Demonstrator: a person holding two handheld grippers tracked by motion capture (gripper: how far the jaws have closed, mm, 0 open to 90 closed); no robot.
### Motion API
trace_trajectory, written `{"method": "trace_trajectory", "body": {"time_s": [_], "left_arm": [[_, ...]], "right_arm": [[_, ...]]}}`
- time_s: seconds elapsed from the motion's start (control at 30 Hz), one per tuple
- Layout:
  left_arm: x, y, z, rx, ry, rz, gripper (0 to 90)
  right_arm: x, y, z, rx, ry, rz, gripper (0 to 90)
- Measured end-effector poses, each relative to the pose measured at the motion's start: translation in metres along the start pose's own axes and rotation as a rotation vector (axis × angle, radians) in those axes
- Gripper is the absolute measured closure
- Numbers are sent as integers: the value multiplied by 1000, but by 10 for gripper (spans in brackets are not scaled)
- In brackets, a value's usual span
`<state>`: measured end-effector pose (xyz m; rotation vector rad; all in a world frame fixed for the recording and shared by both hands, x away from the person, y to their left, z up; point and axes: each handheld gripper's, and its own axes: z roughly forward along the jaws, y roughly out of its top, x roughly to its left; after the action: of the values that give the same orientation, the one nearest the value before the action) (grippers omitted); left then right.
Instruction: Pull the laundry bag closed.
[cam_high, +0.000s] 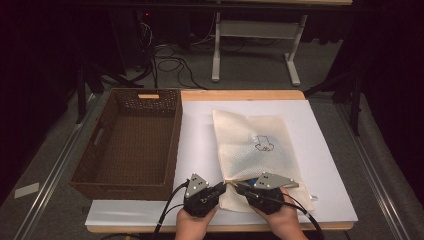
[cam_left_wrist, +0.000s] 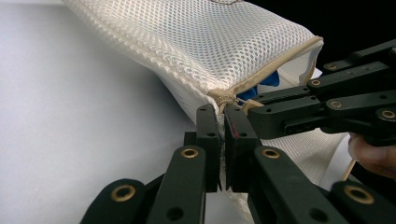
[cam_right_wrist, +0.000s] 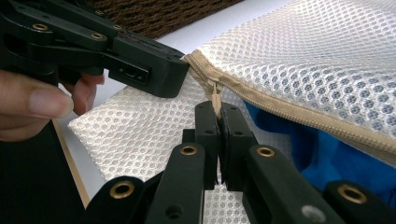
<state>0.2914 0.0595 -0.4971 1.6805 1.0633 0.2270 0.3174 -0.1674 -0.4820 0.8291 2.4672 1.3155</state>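
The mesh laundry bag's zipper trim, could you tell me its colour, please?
Beige tan, on the cream mesh laundry bag; the zipper trim shows best in the right gripper view.

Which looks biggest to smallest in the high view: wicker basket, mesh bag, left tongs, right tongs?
1. wicker basket
2. mesh bag
3. left tongs and right tongs: they look about alike, so no ranking; both are shut on the bag's near corner.
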Motion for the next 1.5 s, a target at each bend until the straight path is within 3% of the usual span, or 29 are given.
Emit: {"method": "trace_trajectory", "body": {"time_s": [0.17, 0.3, 0.4, 0.67, 1.07, 1.37, 1.5], "left_arm": [[0, 0, -1, -6, 11, 0, 865], [7, 5, -11, -45, 30, -16, 864], [8, 4, -9, -22, 18, -12, 863], [12, 2, -8, 19, 48, -24, 858], [15, 1, -6, 51, 78, -24, 855], [16, 0, -5, 72, 91, -15, 855], [19, -1, -4, 81, 87, -46, 855]], "right_arm": [[-1, -1, 0, 19, -6, 6, 886], [-12, -5, -2, 40, -52, 34, 886], [-21, -6, -7, 50, -62, 48, 885], [-30, -19, -24, 74, -107, 42, 884], [-55, -39, -60, 70, -173, 83, 882], [-67, -52, -79, 77, -195, 98, 882], [-74, -60, -90, 81, -215, 119, 882]]}}
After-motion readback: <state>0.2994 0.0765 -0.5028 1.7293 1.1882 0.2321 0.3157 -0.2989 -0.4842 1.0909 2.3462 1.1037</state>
